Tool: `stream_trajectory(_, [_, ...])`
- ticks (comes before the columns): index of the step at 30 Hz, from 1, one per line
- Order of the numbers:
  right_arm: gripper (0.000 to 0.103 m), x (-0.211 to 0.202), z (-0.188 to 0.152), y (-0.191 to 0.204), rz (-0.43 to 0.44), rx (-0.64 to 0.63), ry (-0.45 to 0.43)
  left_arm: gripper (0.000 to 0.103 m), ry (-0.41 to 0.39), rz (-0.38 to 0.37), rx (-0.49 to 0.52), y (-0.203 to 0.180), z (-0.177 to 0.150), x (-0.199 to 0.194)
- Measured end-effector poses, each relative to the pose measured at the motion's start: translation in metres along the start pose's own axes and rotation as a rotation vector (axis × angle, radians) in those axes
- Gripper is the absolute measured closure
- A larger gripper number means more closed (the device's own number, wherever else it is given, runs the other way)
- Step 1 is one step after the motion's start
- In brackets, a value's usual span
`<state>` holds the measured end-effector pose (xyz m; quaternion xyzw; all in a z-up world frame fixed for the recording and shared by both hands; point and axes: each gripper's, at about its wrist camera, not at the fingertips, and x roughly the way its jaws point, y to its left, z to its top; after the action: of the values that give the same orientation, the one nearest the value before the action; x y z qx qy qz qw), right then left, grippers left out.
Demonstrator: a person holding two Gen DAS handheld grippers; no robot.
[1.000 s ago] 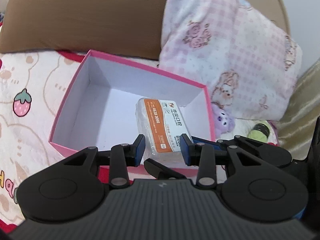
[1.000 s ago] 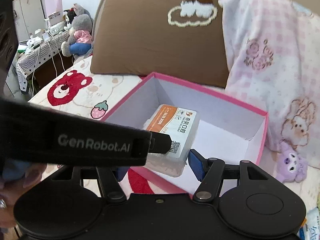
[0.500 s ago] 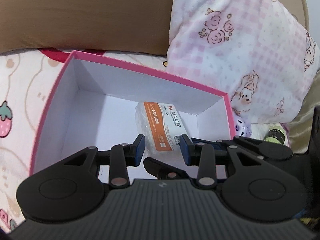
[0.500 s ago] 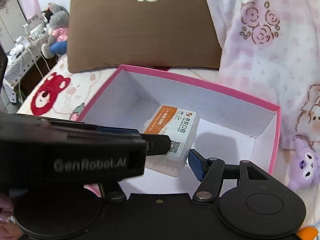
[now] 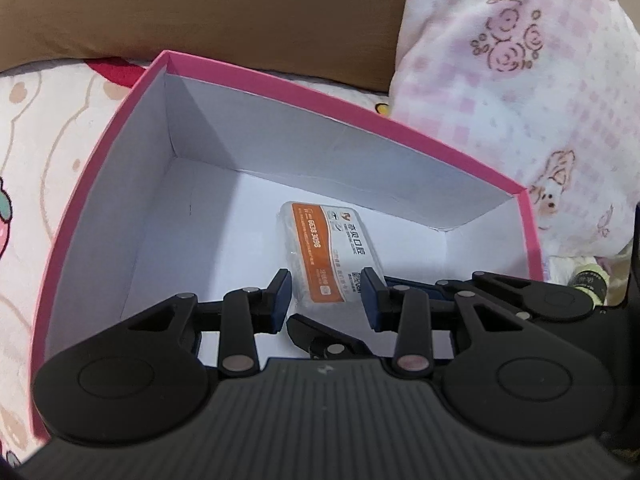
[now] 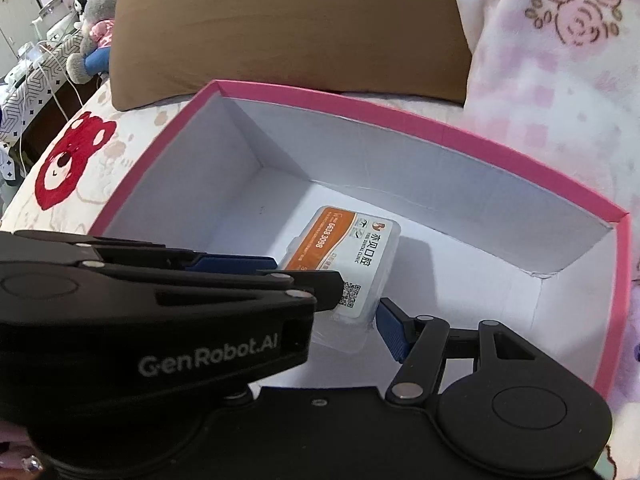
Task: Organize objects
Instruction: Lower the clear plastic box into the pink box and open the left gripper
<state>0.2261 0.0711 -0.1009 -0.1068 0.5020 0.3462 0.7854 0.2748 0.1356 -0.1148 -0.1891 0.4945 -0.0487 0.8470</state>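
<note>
Both my grippers are on the same item: a small clear plastic case with an orange-and-white printed label (image 5: pixel 326 258), held over the inside of a pink-rimmed rectangular cardboard box with a white interior (image 5: pixel 280 152). Left gripper (image 5: pixel 326 300): jaws narrow, blue pads against the near end of the case on both sides, so it is clamped. Right gripper (image 6: pixel 320 316): jaws about half apart across the case the other way; the right blue pad (image 6: pixel 390 330) sits against the case's near corner, the other pad is hidden behind my left gripper's black body (the one with white lettering), so I can't confirm contact on that side. From the right wrist view a shadow lies on the box floor just beside the case, and I can't tell if the case touches the floor. Label faces up, QR code at the near end. The box sits on a cream bedsheet printed with red bears and strawberries (image 6: pixel 76 160), with a brown pillow (image 6: pixel 288 28) behind it and a pink checked blanket with rose print (image 5: pixel 520 80) at its right side. Stuffed toys (image 6: pixel 94 28) sit far left in the right wrist view.
</note>
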Motion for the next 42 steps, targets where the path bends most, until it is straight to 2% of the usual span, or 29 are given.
stream_trajectory(7, [0.038,0.016,0.002,-0.006,0.011,-0.02,0.052,0.071,0.018,0.013,-0.014,0.007,0.0,0.015])
stream_trajectory(15, [0.038,0.022,-0.001,-0.022,0.07,0.074,0.071,0.073,0.039,0.011,-0.053,0.014,-0.001,0.027])
stream_trajectory(20, [0.038,0.021,-0.003,-0.027,0.093,0.097,0.058,0.075,0.017,0.014,-0.061,0.015,-0.001,0.025])
stream_trajectory(24, [0.047,0.019,-0.003,-0.025,0.054,0.091,0.037,0.077,0.019,0.008,-0.086,0.019,0.0,0.025])
stream_trajectory(29, [0.048,0.02,-0.002,-0.021,0.032,0.086,0.025,0.077,0.019,0.006,-0.114,0.023,-0.002,0.025])
stream_trajectory(37, [0.043,0.014,-0.002,-0.024,0.029,0.063,0.021,0.076,0.022,0.023,-0.12,0.024,-0.002,0.022])
stream_trajectory(38, [0.039,0.01,-0.003,-0.023,0.018,0.048,0.008,0.075,0.017,0.031,-0.115,0.023,-0.003,0.019])
stream_trajectory(42, [0.037,-0.01,-0.009,-0.013,-0.044,-0.044,-0.03,0.069,0.001,0.038,-0.098,0.019,-0.003,0.004])
